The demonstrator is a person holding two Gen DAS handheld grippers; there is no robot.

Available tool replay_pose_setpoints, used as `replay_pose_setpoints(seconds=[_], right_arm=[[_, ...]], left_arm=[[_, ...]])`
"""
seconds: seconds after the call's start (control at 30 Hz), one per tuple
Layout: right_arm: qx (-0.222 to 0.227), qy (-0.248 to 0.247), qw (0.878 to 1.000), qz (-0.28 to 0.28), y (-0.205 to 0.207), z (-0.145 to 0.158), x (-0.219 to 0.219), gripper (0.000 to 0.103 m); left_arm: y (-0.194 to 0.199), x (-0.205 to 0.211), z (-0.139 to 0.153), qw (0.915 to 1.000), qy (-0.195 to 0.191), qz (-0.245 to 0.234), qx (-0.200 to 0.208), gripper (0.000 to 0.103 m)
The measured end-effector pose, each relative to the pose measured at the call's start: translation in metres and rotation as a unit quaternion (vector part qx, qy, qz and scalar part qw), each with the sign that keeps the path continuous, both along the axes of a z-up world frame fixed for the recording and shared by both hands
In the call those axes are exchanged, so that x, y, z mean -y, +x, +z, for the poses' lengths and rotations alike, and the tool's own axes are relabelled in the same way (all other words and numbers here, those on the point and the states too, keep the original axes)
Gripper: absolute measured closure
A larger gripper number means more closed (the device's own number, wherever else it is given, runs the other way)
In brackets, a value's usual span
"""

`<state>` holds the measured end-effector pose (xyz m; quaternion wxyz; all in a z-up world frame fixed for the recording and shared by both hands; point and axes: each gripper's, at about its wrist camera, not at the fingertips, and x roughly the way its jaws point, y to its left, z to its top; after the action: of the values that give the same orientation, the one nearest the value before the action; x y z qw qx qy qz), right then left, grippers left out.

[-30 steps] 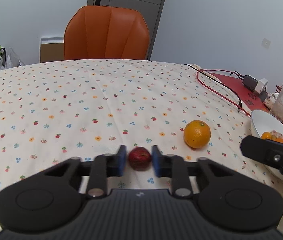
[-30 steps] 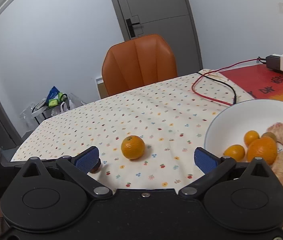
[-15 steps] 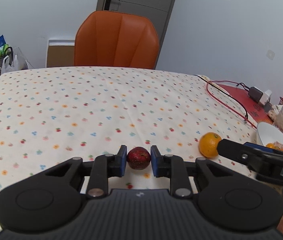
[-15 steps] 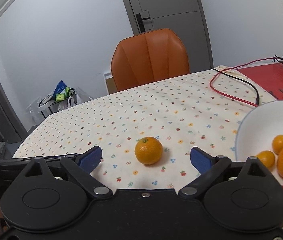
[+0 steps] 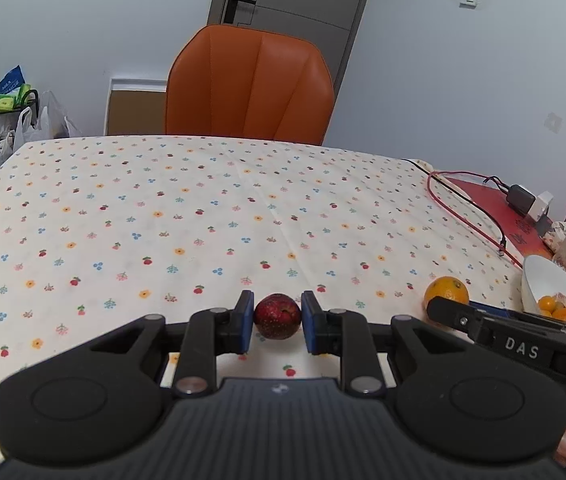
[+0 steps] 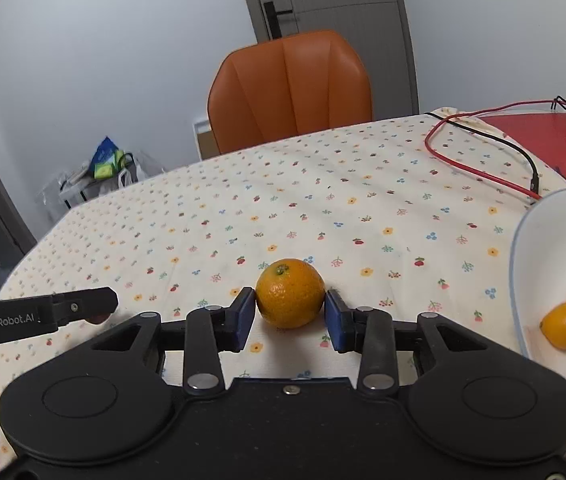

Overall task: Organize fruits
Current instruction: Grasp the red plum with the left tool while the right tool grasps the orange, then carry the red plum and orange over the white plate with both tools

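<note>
The left gripper (image 5: 277, 322) has its jaws nearly closed, the blue pads pressing both sides of a small dark red fruit (image 5: 277, 316) at lower centre of the left wrist view, just over the flowered surface (image 5: 203, 216). The right gripper (image 6: 290, 315) has just been closing its jaws; they now stand against both sides of an orange (image 6: 290, 293) resting on the surface, lower centre of the right wrist view. A white bowl (image 6: 523, 280) of fruit sits at the right edge.

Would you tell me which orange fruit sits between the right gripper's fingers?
The large orange alone on the tablecloth, stem up; the other orange fruits lie in the white bowl.
</note>
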<state>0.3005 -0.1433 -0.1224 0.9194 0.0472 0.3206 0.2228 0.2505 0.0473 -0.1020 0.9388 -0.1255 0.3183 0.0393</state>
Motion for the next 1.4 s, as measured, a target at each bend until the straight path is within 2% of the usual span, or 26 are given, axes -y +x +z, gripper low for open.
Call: replay_pose_setpoints(seconds=[0.8,1.4], right_arm=[[0.055,0.036,0.997,-0.042,-0.05,0.038,0.079,0.068],[0.073,0.038,0.991,-0.103,-0.08,0.046,0.157,0.068]], left_arm=[[-0.005,0.083,0.021,0.997,0.008,-0.072,0.027,0.08],[-0.008,0.153,0.028,0.9904,0.003,-0.132,0.039,0.08]])
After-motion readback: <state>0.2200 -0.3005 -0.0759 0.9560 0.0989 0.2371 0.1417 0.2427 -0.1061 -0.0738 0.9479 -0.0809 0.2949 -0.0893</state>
